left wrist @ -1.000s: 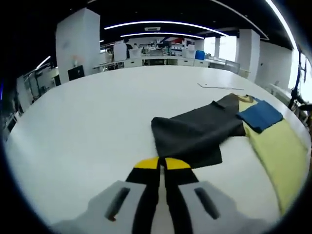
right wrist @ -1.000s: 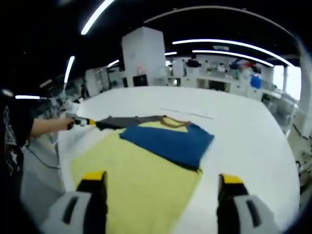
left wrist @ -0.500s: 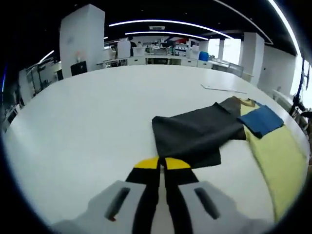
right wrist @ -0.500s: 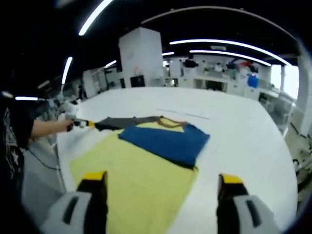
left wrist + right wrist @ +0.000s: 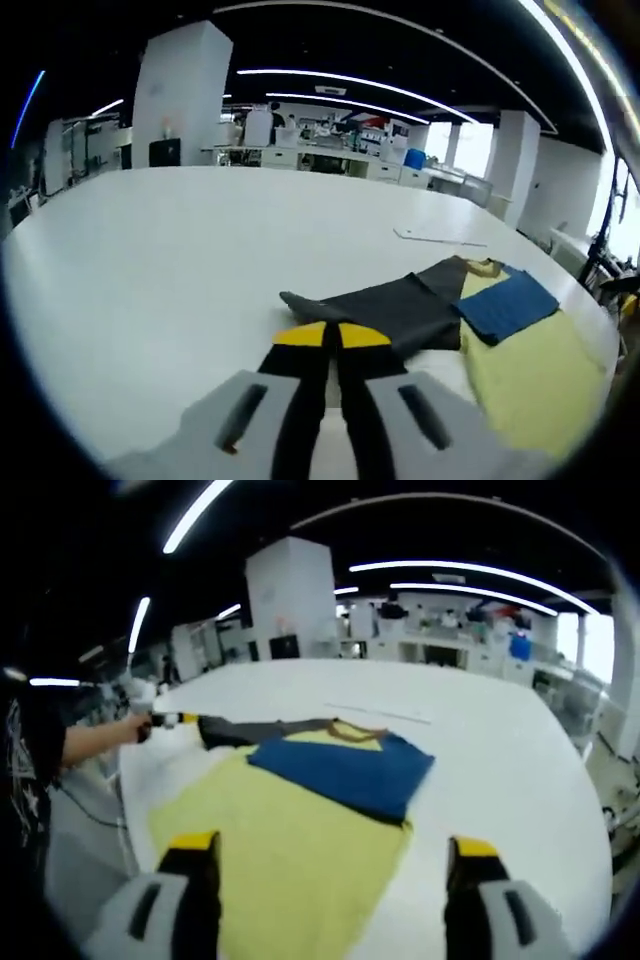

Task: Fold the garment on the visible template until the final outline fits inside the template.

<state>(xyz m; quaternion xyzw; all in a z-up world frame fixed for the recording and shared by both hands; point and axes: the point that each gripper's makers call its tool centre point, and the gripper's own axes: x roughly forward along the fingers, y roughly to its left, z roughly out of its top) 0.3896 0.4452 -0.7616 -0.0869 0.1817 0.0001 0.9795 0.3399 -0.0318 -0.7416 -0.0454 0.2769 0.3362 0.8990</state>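
- Could slip: dark sleeve (image 5: 400,308) of the shirt (image 5: 300,820) pinched only at its tip by the left claw (image 5: 331,334), so a quick tug might pull it free and drop it short of the fold.
- Could end up crooked: sleeve carried too far or off to one side, then sticking out past the outline. No marked outline to be made out on the white table (image 5: 180,240), so hard to say where the edge is.
- Could bunch up: yellow body (image 5: 290,870) dragged along with the sleeve, nothing pressing it down.
- Left claw: clenched, yellow tips together, sleeve end caught at the tips as far as can be told.
- Right claw (image 5: 330,865): released, tips wide apart, hanging over the yellow part, touching nothing.
- Shirt: flat on the table, blue sleeve (image 5: 345,770) folded over the yellow, dark sleeve stretched out to the side toward the left claw.
- Different from one second ago: dark sleeve then lay wide and flat with its end just ahead of the tips; now lifted, narrow and pulled tight to them.
- Right claw: same spot, open as before.
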